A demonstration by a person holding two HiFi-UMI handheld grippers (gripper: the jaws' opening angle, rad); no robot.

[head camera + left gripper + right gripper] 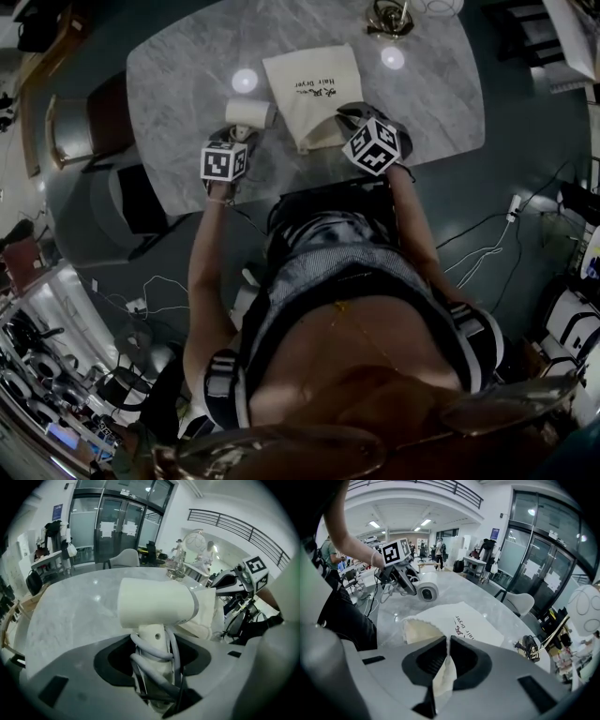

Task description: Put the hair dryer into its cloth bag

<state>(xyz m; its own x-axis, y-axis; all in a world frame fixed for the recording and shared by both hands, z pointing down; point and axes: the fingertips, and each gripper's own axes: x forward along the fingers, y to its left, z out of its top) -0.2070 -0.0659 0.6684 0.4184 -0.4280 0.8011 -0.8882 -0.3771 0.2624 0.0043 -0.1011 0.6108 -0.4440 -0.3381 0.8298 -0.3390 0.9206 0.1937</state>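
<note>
Left gripper (154, 670): is clamping the hair dryer (157, 603) by its handle. The jaws are standing fairly wide because the handle and the cord (151, 652) wound round it are filling the gap.
Right gripper (446, 660): is pinching a fold of the cloth bag (461, 620) at its near edge, with the jaws almost together.
Reason for left grip: holding by the handle is leaving the barrel free to lead into the opening, and the wound cord is being trapped so that it is not trailing.
Reason for right grip: lifting the top layer of cloth is keeping the bag mouth (417, 632) gaping toward the near left, facing the dryer.
Hair dryer, place: is hanging above the table (178, 84), just left of the bag's near left corner and outside the bag, with its barrel lying crosswise.
Cloth bag, place: is lying flat on the table, printed face up, with its closed end far and its mouth near.
Step in hand, judged: the dryer is being lined up with the mouth, and insertion is not yet begun.
Risk, judged: the mouth is gaping only narrowly, so the barrel may be catching on the lower layer.
</note>
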